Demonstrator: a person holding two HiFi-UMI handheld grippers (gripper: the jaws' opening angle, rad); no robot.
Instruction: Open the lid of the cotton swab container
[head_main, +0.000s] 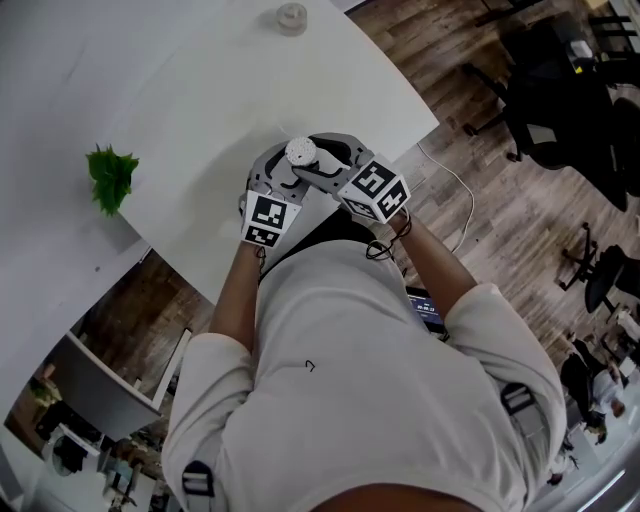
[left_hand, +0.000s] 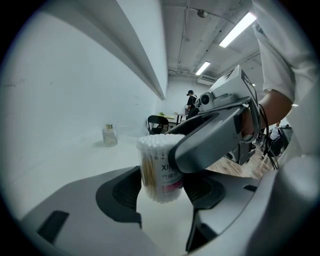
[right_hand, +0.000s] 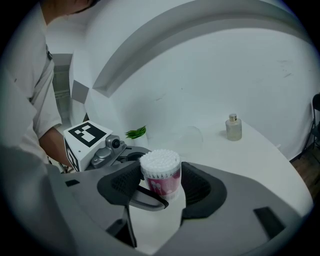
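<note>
We read "XIN" on the swab container (left_hand: 161, 172), on its label, with the rest of the word hidden. Chinese characters stood beneath, too small for us to read. Nothing else was legible.

I look down on a white table (head_main: 180, 110) filling the upper left of the head view, its edge meeting a brown wood-plank floor (head_main: 500, 230) at right. Black office chairs (head_main: 560, 110) stand at the upper right; a white cable (head_main: 452, 180) trails on the planks. Strip lights (left_hand: 241, 29) glow at the upper right of my left gripper view; a plain white wall (right_hand: 225, 75) fills my right gripper view's top.
</note>
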